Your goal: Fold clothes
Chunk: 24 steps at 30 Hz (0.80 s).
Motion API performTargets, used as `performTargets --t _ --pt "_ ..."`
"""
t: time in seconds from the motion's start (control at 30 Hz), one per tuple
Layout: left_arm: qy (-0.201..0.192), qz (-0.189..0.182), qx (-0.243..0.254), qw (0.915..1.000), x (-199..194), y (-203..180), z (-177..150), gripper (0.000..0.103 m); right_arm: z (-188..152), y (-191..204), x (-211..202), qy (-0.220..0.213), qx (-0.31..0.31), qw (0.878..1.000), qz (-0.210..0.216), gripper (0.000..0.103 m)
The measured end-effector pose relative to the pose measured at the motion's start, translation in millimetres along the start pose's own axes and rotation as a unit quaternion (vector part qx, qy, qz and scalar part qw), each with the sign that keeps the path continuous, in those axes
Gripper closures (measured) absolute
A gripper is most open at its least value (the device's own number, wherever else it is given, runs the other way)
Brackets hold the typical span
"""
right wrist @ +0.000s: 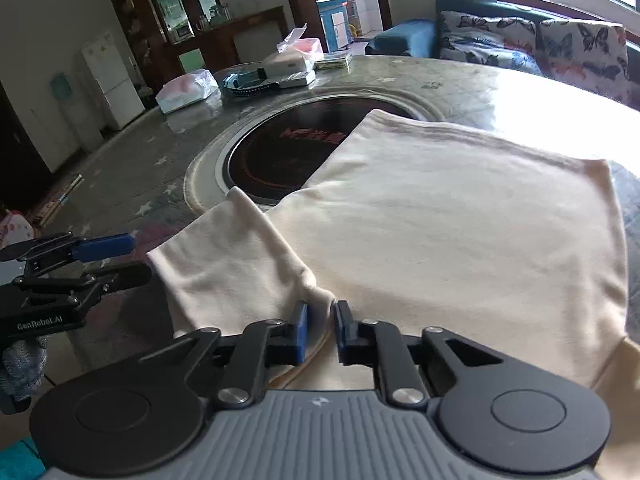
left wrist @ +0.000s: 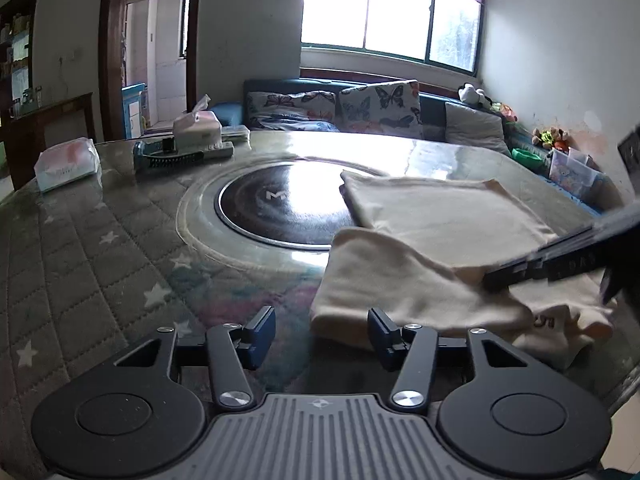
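Note:
A cream T-shirt [right wrist: 460,216] lies on the round table, its body partly folded, one sleeve [right wrist: 224,264] spread toward the left. In the left wrist view the shirt [left wrist: 440,216] lies to the right. My right gripper [right wrist: 320,328] is shut on a pinch of the shirt's fabric where the sleeve meets the body; it also shows in the left wrist view [left wrist: 496,280] as a blurred dark bar over the cloth. My left gripper [left wrist: 322,332] is open and empty, just left of the sleeve's edge; it shows in the right wrist view [right wrist: 128,256] at the left.
A black induction hob [left wrist: 276,204] sits in the table's middle, partly under the shirt. Tissue packs [left wrist: 66,164], a tissue box [left wrist: 198,128] and a brush [left wrist: 176,158] lie at the table's far side. A sofa with butterfly cushions [left wrist: 376,108] stands behind.

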State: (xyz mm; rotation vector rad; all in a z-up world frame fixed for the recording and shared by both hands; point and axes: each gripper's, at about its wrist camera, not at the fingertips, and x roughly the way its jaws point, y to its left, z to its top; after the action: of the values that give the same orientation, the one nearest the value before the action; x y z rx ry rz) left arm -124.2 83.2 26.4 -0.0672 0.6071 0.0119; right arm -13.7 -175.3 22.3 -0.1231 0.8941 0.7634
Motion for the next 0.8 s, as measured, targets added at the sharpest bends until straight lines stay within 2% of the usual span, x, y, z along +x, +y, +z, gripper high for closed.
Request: performTargets --t 0.07,0.27,0.6,0.8 --pt "0.000 -0.002 0.008 1.0000 1.7 -2.9 -1.7 0.046 5.1 1.4 -8.4 -0.013 -0.009 1.000 -0.009 0.098" --pt "0.004 -0.001 0.032 0.9995 13.0 -14.3 -2.1 0.046 32.6 13.2 -43.1 -0.063 -0.058 0.995 -0.040 0.099" --pt "0.001 0.003 0.097 0.9953 20.2 -43.6 -5.0 0.046 75.5 35.3 -103.1 -0.144 -0.144 0.975 -0.092 0.099" --pt "0.000 0.005 0.112 0.9937 16.9 -47.6 -7.0 0.047 71.5 23.3 -119.8 -0.150 -0.140 0.970 -0.126 0.099"
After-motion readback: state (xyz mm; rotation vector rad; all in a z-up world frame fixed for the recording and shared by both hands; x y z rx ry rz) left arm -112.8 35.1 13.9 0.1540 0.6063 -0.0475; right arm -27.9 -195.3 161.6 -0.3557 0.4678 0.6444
